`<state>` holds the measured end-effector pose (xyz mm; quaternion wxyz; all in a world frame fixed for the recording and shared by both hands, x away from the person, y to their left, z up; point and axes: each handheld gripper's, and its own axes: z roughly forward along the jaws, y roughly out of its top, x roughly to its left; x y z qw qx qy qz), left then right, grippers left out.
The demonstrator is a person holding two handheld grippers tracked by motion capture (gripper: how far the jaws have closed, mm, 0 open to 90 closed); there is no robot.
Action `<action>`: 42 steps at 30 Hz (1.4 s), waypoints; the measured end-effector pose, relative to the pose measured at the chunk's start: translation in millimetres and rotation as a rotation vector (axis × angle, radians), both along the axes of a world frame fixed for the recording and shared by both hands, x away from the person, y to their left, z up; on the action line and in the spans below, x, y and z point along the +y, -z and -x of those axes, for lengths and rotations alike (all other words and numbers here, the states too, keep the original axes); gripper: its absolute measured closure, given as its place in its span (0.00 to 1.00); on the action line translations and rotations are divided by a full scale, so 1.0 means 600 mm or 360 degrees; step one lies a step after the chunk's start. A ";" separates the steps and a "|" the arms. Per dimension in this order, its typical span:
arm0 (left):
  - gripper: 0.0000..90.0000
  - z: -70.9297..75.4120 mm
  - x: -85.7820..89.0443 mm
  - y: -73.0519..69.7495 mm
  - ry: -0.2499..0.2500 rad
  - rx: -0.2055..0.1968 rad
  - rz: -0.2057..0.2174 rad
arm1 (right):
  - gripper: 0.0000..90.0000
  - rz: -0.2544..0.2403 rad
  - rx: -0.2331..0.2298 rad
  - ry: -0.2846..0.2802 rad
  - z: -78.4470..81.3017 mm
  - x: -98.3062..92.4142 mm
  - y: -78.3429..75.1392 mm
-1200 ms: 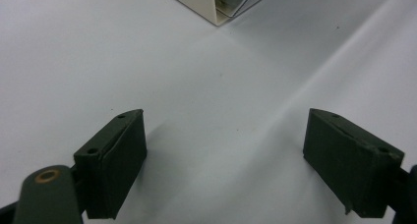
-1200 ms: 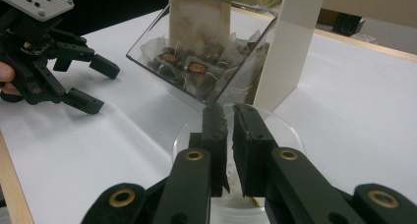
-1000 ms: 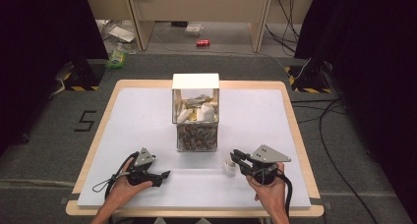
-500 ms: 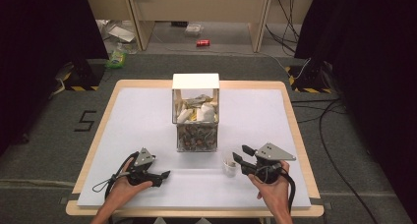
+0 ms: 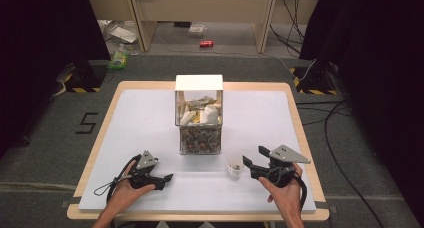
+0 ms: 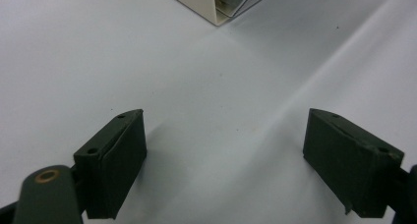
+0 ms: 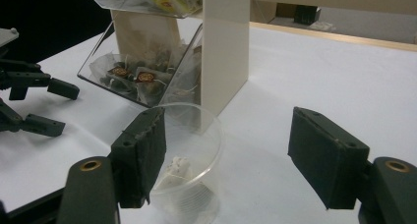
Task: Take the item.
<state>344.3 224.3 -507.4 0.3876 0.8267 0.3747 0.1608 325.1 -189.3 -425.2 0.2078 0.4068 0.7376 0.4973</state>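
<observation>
A small clear plastic cup point(image 5: 233, 164) stood upright on the white worktop point(image 5: 150, 118), just in front of the tea-bag dispenser point(image 5: 199, 115), with a pale tea bag lying in its bottom. The right claw point(image 7: 226, 155) had just been opening; its jaws were spread, the cup beside one jaw, unpinched. The left claw point(image 6: 223, 160) was spread, holding nothing.

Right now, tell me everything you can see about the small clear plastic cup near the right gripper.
The small clear plastic cup stands upright on the white table cover, just in front of the tall dispenser box of tea bags. It is round, thin-walled and see-through, with a white tea bag lying inside. The right gripper is open; its jaws have just been opening, one pad close beside the cup's wall.
</observation>
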 end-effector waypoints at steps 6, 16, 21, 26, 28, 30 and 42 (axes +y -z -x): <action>0.17 0.000 0.000 0.000 0.0000 0.0000 0.0000 | 0.33 -0.0006 0.0003 0.0040 0.001 -0.013 0.001; 0.17 0.000 0.000 0.000 0.0003 0.0000 -0.0005 | 0.32 -0.0017 0.0019 0.0105 0.001 -0.031 0.006; 0.17 0.000 0.000 0.000 0.0003 0.0001 -0.0006 | 0.32 -0.0020 0.0032 0.0133 0.001 -0.041 0.010; 0.17 0.000 0.000 0.000 0.0001 0.0003 -0.0003 | 0.32 -0.0033 0.0049 0.0149 0.002 -0.050 0.017; 0.17 0.000 0.000 0.000 0.0002 0.0003 -0.0003 | 0.32 -0.0038 0.0057 0.0162 0.003 -0.052 0.019; 0.17 0.000 0.000 0.000 0.0002 0.0003 -0.0003 | 0.32 -0.0038 0.0062 0.0173 0.004 -0.057 0.022; 0.17 0.000 0.000 0.000 0.0002 0.0003 -0.0003 | 0.32 -0.0040 0.0081 0.0206 0.008 -0.070 0.031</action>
